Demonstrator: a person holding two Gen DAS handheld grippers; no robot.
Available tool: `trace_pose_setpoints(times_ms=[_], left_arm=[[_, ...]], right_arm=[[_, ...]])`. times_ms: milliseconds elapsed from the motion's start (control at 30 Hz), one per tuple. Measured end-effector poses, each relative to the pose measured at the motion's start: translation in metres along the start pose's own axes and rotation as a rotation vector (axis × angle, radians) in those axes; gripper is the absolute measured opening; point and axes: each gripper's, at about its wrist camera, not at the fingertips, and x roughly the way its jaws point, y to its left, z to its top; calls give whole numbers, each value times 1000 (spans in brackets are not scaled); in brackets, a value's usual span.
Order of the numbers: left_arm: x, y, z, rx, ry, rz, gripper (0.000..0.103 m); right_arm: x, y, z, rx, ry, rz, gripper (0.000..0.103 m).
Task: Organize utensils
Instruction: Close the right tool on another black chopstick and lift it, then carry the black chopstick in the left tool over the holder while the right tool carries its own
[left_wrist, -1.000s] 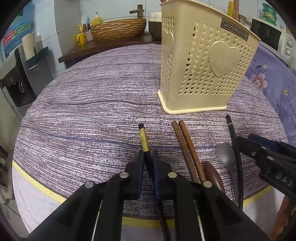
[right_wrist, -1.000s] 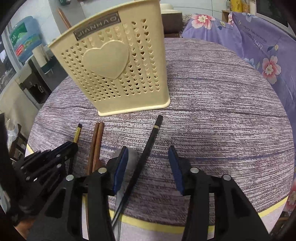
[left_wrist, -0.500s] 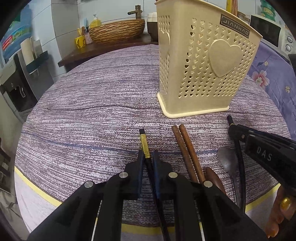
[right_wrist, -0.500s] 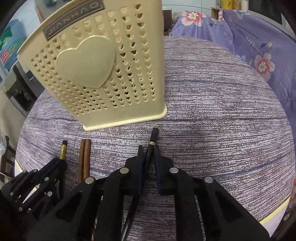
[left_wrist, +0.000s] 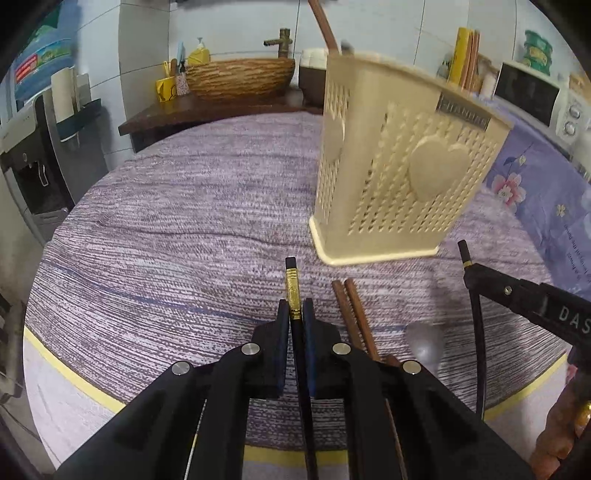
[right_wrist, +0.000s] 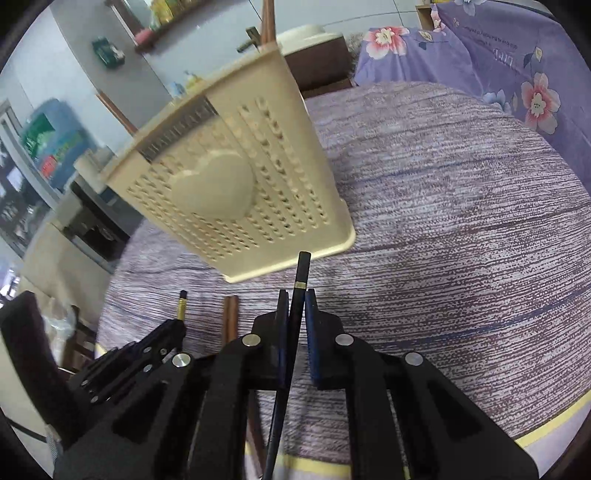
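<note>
soft, even indoor light with faint shadows; fisheye bends both views and darkens the corners; the cream basket (left_wrist: 402, 173) is motion-blurred, worse in the right view.

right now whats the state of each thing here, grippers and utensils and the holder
left gripper: shut on the gold-banded black chopstick
right gripper: just closed onto the thin-ringed black chopstick
brown chopstick pair: lying side by side on the tablecloth, ungripped
metal spoon: lying on the cloth, ungripped
cream utensil holder: upright, with chopsticks standing in it
</note>
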Motion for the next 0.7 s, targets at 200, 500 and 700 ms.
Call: trace_pose_setpoints(times_ms=[200,500,700], left_arm=[[-52,6,17,-49,-124,-59,8],[-113,9,30,-47,-289,-67,8],[-123,12,42,-54,-337,-52,8]], right_arm=[[-56,21,12,-73,-105,97,9],[-142,31,21,-180,-245,162,8],[-154,37,27,-214,-272,164,8]])
